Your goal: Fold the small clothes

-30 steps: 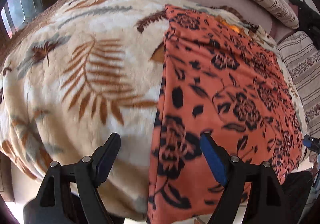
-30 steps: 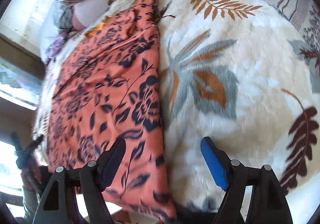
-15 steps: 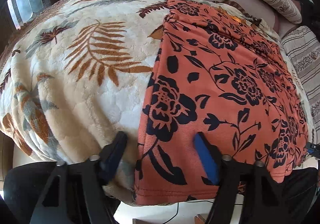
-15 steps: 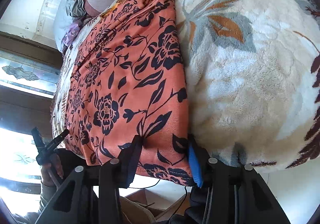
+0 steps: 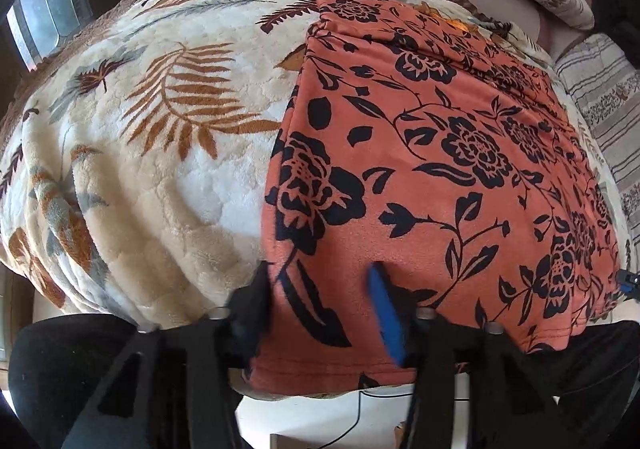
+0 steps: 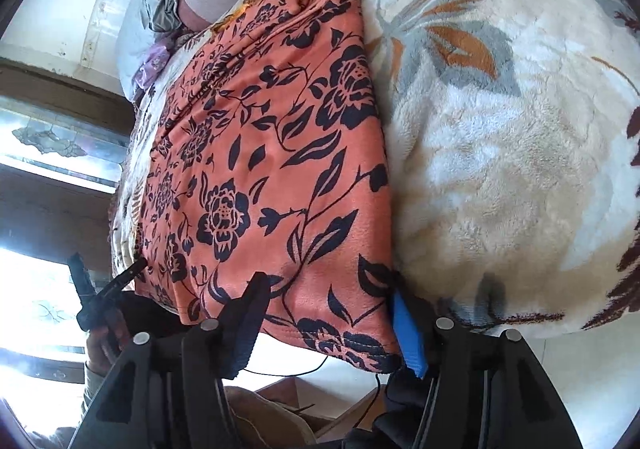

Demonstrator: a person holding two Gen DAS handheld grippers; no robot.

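The orange floral garment (image 5: 420, 169) lies flat on the bed's leaf-print blanket (image 5: 160, 153), near hem overhanging. Both claws, left (image 5: 320, 301) and right (image 6: 328, 313), have narrowed around its near corners; whether they pinch it is unclear.

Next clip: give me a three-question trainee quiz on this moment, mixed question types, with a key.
1. True or false: the orange floral garment lies spread flat on the leaf-print blanket.
2. Where is each claw placed? A) at the near hem's two corners B) at the far end C) off the cloth
3. Fill in: the left claw and right claw both stand ___, jaws straddling the hem.

Key: 1 true; 2 A; 3 open
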